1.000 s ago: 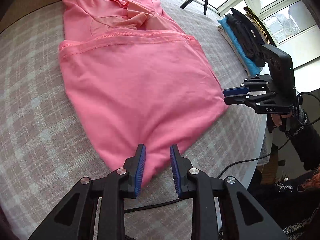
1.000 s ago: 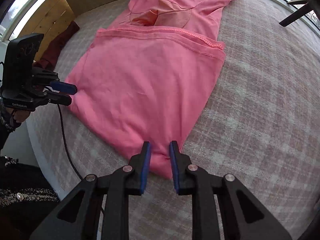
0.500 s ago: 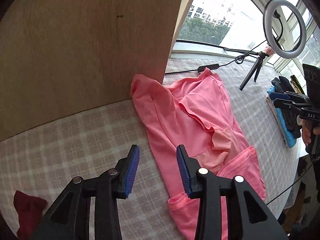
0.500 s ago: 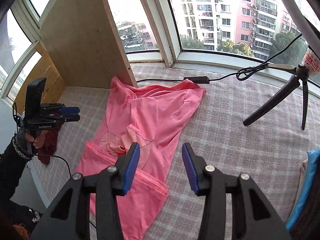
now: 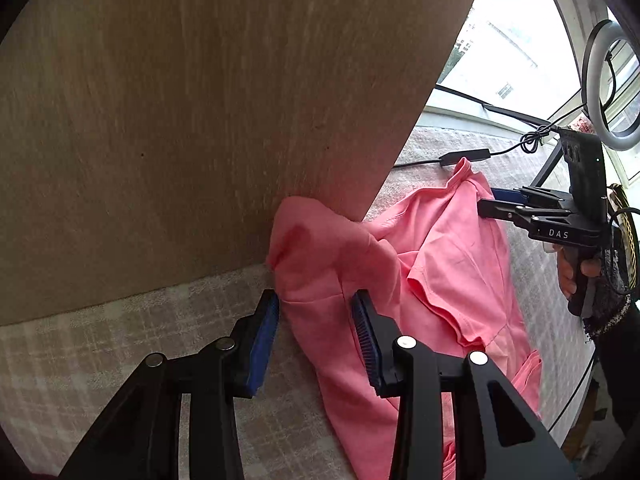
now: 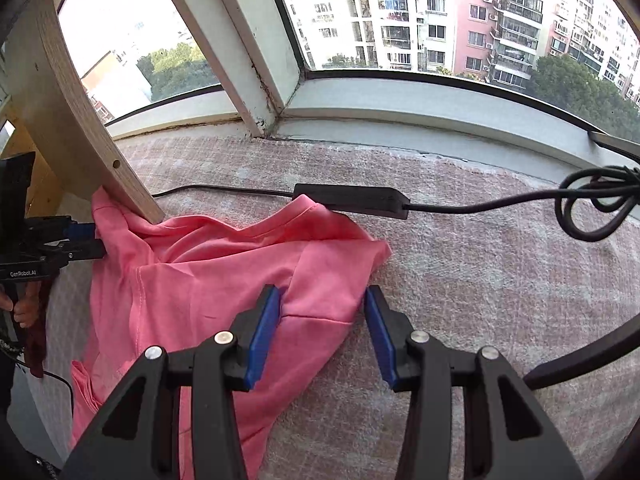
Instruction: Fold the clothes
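pink shirt [image 5: 448,264] straddled at both shoulders, left gripper [image 5: 316,336] and right gripper [image 6: 322,330] open; probably next: pinch, fold toward hem.

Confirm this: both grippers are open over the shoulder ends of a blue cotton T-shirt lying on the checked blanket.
Wrong colour. The pink cotton T-shirt is not blue, as the right wrist view shows. The rest stands: left gripper and right gripper are open at its shoulders, on the checked blanket.

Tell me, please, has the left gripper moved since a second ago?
Yes. The left gripper went from the pink garment's near hem up to its far end, beside the wooden panel.
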Demonstrator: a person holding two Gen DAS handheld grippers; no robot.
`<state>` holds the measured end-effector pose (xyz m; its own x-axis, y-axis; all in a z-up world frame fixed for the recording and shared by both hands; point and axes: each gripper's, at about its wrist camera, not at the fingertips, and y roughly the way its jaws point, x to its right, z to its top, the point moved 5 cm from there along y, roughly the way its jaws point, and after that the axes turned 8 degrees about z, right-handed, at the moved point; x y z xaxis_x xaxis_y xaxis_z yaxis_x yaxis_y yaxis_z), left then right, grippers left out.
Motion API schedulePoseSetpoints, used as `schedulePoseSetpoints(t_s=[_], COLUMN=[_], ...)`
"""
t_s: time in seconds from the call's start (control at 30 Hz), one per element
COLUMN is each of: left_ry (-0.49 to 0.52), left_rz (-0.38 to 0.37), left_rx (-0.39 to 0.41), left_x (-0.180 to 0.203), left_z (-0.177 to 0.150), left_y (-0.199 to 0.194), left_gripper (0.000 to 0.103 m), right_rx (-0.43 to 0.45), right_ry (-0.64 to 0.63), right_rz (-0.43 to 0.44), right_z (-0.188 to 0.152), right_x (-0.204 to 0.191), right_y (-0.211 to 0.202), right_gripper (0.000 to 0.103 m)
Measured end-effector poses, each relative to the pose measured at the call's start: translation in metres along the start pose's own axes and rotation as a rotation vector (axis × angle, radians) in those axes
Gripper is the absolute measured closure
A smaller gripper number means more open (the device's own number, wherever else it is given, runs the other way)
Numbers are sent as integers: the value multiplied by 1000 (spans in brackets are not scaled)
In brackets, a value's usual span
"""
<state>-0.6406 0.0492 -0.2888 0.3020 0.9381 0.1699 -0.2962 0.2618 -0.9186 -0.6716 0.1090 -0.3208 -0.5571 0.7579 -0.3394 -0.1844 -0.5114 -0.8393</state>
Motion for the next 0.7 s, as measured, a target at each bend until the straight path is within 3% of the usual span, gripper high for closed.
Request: schedulePoseSetpoints(t_s=[0.13,0.27,0.3,0.33,0.4,0.7], left_ry=[-7,-10,0,11,34,123], left_rz=[5,-12,-16,-20,-17,-57], left_rx=[-16,10,20,29,54,183], left_x=[1,5,7,10,14,36], left_z=[2,3,2,1,0,-24], left_y=[10,9,7,6,1,-76], left_gripper=[66,69,81,97,97,97], right_rx=[31,59,64,64,64,206], right_ry=[-11,-50,-62,-67,-42,-5], right_rz=[23,20,21,24,52,190], right_z=[9,8,7,5,5,-4], right_x=[-2,-11,-13,-15,-15,-43], right_y=[5,9,10,11,9,-69], right_gripper=[51,51,56,72,95,96])
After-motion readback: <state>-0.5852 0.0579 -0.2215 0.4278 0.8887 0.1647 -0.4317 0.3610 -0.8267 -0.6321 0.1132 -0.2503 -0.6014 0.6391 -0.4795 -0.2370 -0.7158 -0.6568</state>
